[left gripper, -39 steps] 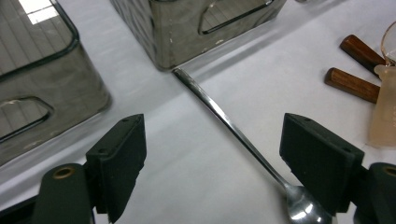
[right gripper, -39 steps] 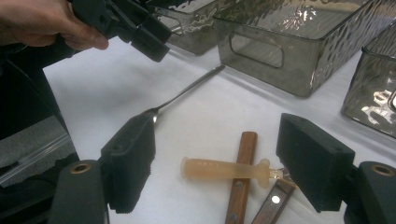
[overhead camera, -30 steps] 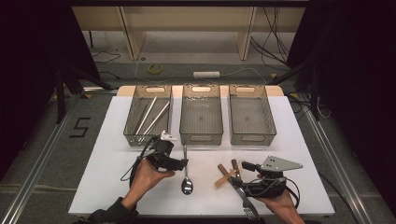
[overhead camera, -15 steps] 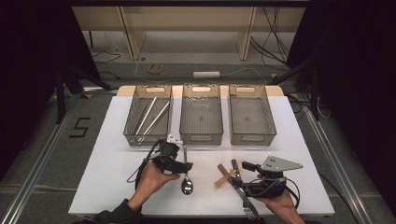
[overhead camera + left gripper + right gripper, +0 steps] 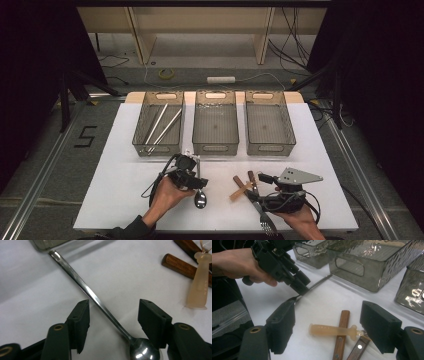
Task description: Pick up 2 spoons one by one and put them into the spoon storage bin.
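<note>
Lowered since a second earlier, the left gripper (image 5: pixel 112 322), jaws closing but not yet touching, straddled the shiny steel spoon (image 5: pixel 100 303) at centre frame, slim handle pointing upper left.

We see a white table top (image 5: pixel 115 200) carrying three clear, dimpled plastic bins in a row along its far side. The left bin (image 5: pixel 137 145) holds two long pale rods (image 5: pixel 161 127) lying slantwise, side by side; the middle bin (image 5: pixel 215 148) and the right bin (image 5: pixel 270 148) sit just beside it, each with a slot handle in its end walls. Nearer to us lie two wooden-handled utensils (image 5: pixel 251 178), and a pale translucent plastic handle (image 5: pixel 332 330) rests across them; one of the utensils is a fork whose tines (image 5: pixel 267 224) point our way. Beyond the table, cables (image 5: pixel 150 75) trail over the floor past a roll of yellow tape (image 5: pixel 166 73).
</note>
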`<state>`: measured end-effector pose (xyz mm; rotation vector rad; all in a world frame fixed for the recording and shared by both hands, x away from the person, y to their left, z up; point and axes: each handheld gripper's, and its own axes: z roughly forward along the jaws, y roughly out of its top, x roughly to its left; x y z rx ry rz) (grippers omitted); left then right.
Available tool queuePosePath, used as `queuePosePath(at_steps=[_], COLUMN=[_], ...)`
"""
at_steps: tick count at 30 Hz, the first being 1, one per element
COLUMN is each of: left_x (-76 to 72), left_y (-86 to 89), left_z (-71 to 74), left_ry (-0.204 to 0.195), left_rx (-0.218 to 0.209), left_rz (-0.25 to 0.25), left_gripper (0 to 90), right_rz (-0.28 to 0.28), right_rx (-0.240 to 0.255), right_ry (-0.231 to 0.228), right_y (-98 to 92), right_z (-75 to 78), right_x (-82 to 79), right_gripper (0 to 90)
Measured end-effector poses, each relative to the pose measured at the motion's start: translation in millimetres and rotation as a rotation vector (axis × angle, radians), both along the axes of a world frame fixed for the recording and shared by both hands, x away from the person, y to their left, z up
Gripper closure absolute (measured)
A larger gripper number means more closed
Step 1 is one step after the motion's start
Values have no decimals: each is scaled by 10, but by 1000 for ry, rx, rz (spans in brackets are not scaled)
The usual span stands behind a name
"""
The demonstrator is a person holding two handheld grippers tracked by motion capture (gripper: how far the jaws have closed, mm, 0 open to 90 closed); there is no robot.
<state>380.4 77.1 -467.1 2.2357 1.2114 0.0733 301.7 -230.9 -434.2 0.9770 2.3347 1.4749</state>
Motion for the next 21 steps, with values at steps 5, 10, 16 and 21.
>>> queuePosePath(at_steps=[5,10,16,21], left_x=[-13,-23,-39,-44], left_y=[-24,-33,-56,-59], left_z=[-43,-48,-48,-46], left_ry=[16,8,-16,-16], left_rx=[23,47,85,88], left_rz=[-11,-22,-37,-40], left_gripper=[471,511,562,602], right_rz=[1,6,4,8], right_rx=[-1,-4,-6,-9], right_ry=[0,-1,-2,-3], right_y=[16,27,34,39], right_z=[3,6,7,7], right_x=[-5,-8,-11,-9], right_gripper=[293,293,294,294])
